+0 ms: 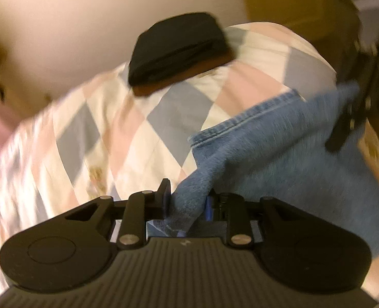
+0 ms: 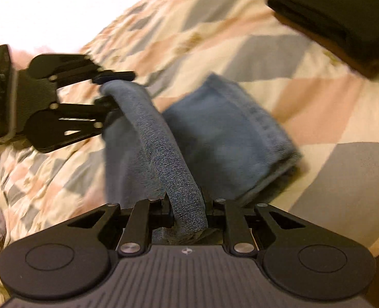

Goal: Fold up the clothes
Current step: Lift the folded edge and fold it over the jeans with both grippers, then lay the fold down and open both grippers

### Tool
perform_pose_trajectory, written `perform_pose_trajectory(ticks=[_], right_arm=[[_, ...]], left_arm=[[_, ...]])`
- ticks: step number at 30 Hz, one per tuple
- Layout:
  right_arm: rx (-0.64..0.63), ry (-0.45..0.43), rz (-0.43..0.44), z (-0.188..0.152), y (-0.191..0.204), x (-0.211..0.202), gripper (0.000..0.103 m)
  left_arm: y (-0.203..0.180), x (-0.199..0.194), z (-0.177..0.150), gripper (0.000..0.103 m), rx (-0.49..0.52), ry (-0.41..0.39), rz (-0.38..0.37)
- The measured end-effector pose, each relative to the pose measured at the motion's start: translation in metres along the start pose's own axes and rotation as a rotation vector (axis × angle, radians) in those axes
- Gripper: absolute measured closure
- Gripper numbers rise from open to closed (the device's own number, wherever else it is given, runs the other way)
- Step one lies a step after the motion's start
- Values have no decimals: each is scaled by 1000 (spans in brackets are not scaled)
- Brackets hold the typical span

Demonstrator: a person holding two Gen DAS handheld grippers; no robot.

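**Denim pinched between both tongs, over the bed**

Denim comes first in both wrist views: we see the right tongs closed on a thick roll of the blue jeans, and the left tongs closed on another bunched edge of the same garment. The cloth between the two grips hangs as a rounded band, lifted off the quilt, while the rest of the jeans lies in a doubled slab on the bed with a stitched hem showing along its far side.

We judge this fabric heavy and fairly stiff for clothing: the twill weave is coarse and matte, it holds a fat curve instead of draping thin, and it should not slip readily from the pads. Thick seams and hems give the surest hold; a grip on a single layer in the middle would likely let the weight sag and drag the fold askew.

Beneath lies the quilt, soft and slightly puffed, in pale pink, grey and cream diamonds. Farther off on it sits a black folded garment, flat and square-edged, resting on something brown that we cannot identify through the blur.
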State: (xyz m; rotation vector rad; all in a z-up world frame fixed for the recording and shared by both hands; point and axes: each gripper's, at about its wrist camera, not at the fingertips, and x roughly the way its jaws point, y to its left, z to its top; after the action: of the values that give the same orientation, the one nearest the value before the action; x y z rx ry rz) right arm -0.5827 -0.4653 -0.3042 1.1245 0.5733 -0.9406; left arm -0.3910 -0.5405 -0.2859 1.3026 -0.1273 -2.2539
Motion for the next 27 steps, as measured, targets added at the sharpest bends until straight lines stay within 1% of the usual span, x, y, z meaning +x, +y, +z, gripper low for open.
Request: perform_pose_trajectory(ticks=[2,3,6,7,8,10,12,13,15,18,21,23,25,27], right_arm=[[10,10,7,1,-12,8,87],[13,17,6,1,-16,12,87],[36,26,0,1,-27,20,86],[45,27,2,1,-31,22,85],[62,21,21,1,-34,22,83],[102,11,67,0,-44,14,71],[166,-9,101,3,-52,13,67],[188,-20,111,5,-55,13,79],[168,-52,109,7,-51,4,84],[143,-105,104,11,-44,-14,87],[152,-136,101,19,-50,-26,87],[164,-121,98,22,-57,-25,87],[161,-113,72,26,-62,-17,87],[164,-144,72,27,-64,-18,88]], left_arm=[[11,-4,-1,53,-97,-4,4],[17,-8,-1,51,-145,-11,6],[23,-19,-11,53,-254,-8,16],[24,-23,-15,57,-287,-5,19],[25,-27,-19,60,-320,-2,23],[27,-35,-28,62,-385,3,30],[27,-41,-36,63,-445,11,35],[22,-40,-41,65,-459,21,33],[13,-34,-50,69,-478,43,42],[10,-23,-57,72,-510,68,60],[10,-14,-58,72,-540,70,71],[10,-10,-54,72,-548,63,75],[7,-8,-48,72,-535,51,84],[5,-9,-41,72,-529,30,82]])
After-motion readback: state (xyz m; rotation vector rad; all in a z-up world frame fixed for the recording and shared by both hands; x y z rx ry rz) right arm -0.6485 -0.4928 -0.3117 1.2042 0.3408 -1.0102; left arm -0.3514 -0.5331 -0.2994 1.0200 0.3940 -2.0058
